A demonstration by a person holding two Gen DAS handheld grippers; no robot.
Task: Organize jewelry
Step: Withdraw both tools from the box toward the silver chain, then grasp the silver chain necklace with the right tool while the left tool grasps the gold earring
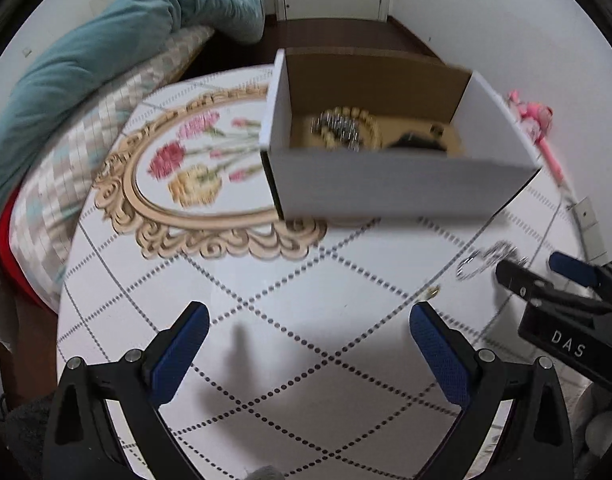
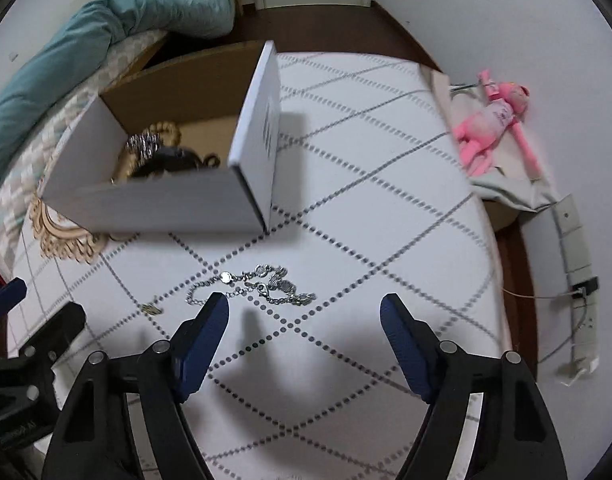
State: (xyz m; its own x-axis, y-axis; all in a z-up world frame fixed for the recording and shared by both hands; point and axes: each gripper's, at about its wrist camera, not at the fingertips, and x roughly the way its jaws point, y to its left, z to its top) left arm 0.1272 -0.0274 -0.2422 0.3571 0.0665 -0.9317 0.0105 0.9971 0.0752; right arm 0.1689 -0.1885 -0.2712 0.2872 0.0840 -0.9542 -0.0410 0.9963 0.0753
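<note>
A silver chain bracelet (image 2: pixel 250 286) lies on the white tablecloth, just beyond my right gripper (image 2: pixel 304 300). That gripper is open with nothing between its pads, and its left fingertip sits at the chain's near end. A small gold piece (image 2: pixel 152 308) lies to the chain's left. Behind them stands a white cardboard box (image 2: pixel 166 204) holding a gold bead necklace (image 2: pixel 166 130), a silver piece and dark items. My left gripper (image 1: pixel 307 310) hovers open and empty over bare cloth in front of the box (image 1: pixel 385 188). At the right of this view are the chain (image 1: pixel 485 260) and the right gripper (image 1: pixel 529 264).
A flower print in an ornate oval frame (image 1: pixel 178 200) marks the cloth left of the box. A teal duvet (image 1: pixel 106 48) and a checked pillow lie at the back left. A pink plush toy (image 2: pixel 493 120) and a power strip (image 2: pixel 577 256) sit past the table's right edge.
</note>
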